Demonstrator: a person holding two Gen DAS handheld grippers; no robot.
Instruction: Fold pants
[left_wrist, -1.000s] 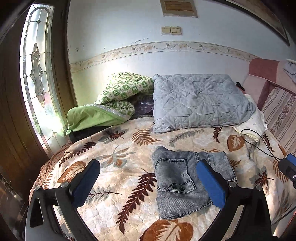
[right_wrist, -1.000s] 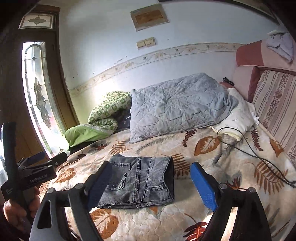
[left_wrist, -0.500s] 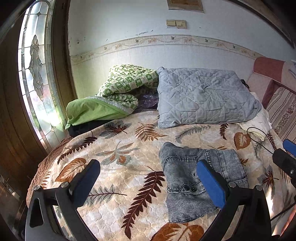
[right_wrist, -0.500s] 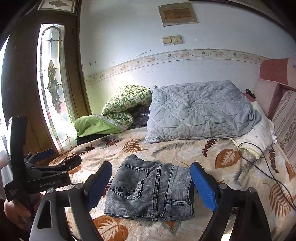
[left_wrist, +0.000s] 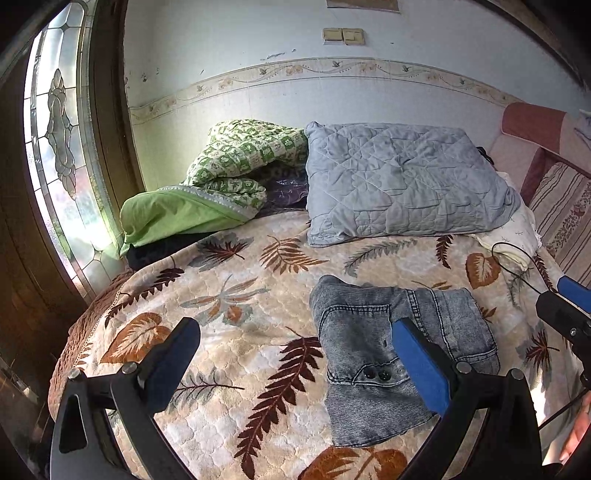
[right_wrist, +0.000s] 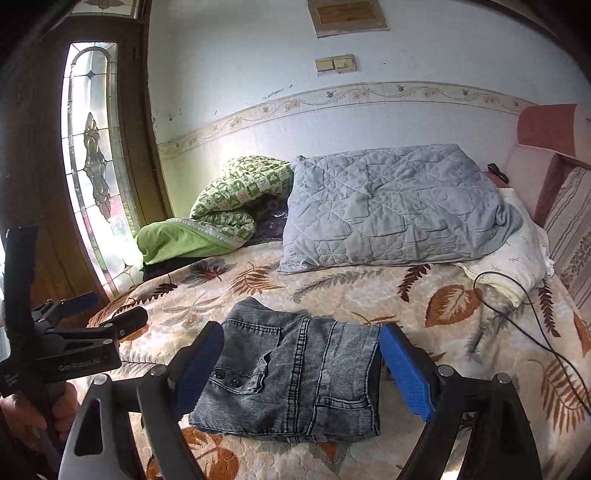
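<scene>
Grey denim pants lie folded into a compact rectangle on the leaf-patterned bedspread; they also show in the right wrist view. My left gripper is open and empty, held above the bed to the left of the pants. My right gripper is open and empty, held above the near side of the pants with a finger to either side. The left gripper shows at the left edge of the right wrist view. The right gripper's fingertips show at the right edge of the left wrist view.
A grey quilted pillow and a green patterned blanket lie at the bed's far side by the wall. A black cable runs over the right part of the bed. A stained-glass window is at the left.
Both grippers have drawn back and tilted, so the folded pants sit lower and nearer in both views. The pants themselves have not moved.
</scene>
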